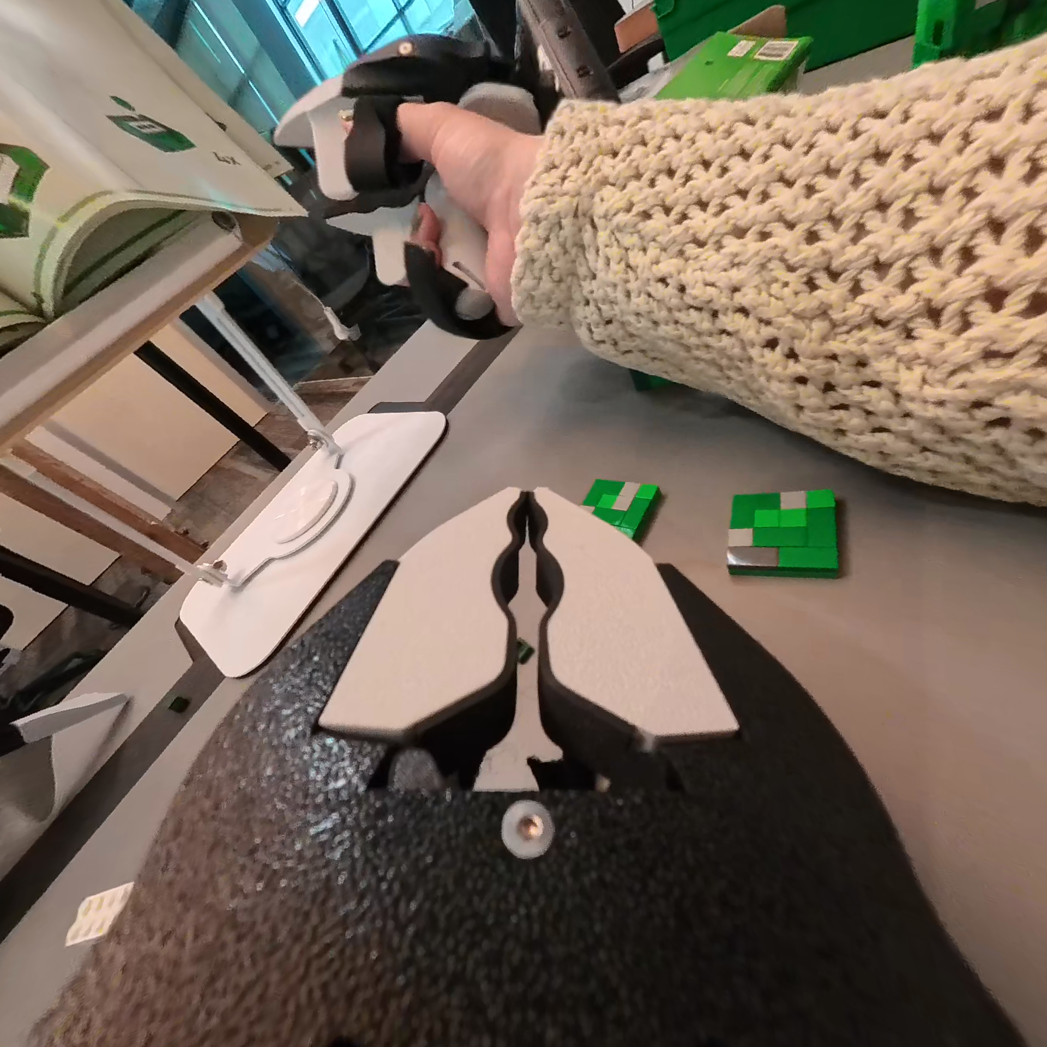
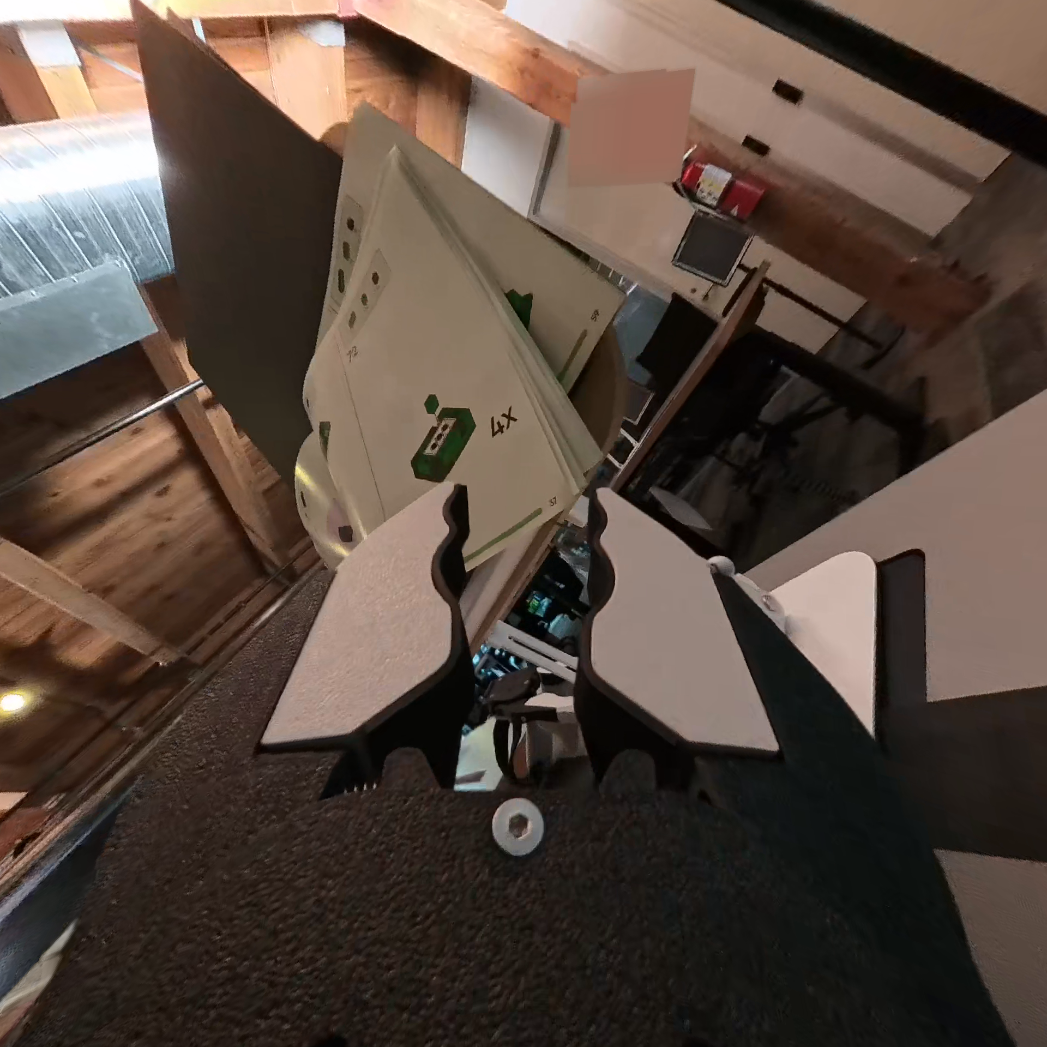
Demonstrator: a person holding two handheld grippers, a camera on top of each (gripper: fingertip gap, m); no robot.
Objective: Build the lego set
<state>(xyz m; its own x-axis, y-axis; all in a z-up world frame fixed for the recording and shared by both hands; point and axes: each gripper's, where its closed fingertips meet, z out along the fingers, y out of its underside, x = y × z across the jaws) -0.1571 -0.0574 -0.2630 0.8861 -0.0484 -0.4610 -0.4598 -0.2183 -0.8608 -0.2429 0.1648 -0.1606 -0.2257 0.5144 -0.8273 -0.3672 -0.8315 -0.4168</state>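
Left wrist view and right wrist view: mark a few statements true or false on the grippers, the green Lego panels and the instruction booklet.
1. The left gripper is shut and holds nothing. True.
2. The right gripper is clamped on a page. False: its jaws stand apart, empty, pointing at the instruction booklet.
3. Two flat green Lego panels lie on the grey table. True.
4. The panels are stacked. False: they lie side by side, apart.
5. The booklet lies flat on the table. False: it is propped open on a stand with a white base.
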